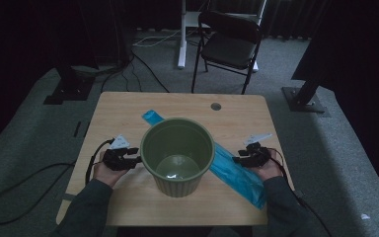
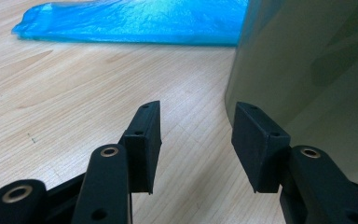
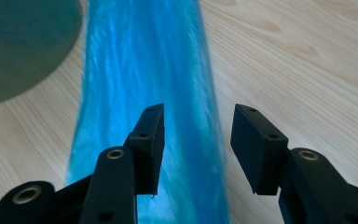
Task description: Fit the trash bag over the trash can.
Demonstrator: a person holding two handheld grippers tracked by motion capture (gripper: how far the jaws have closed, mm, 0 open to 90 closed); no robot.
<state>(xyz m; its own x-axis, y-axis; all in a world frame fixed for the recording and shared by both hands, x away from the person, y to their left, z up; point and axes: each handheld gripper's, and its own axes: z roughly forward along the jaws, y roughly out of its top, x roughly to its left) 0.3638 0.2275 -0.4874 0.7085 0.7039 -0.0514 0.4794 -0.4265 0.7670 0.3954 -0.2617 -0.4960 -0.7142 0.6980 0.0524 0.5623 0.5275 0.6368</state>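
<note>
- Jaws of the right gripper (image 3: 196, 140) stand wide above the blue plastic bag (image 3: 144, 93), gripping nothing.
- Left gripper (image 2: 196, 144) is spread wide too, one pad just beside the green bucket (image 1: 177, 153); contact is unclear.
- Bucket hides the bag's middle.
- Black chair (image 1: 229, 42) stands beyond the wooden table (image 1: 128, 106).

We see the high view dim & underexposed: room edges fall to near black, only the tabletop (image 1: 128, 106) is lit. Glare spot sits inside the green bin (image 1: 177, 153). Both gripper views are bright w/ even light. The blue bag (image 3: 144, 70) is smeared by motion blur in the right gripper view.
</note>
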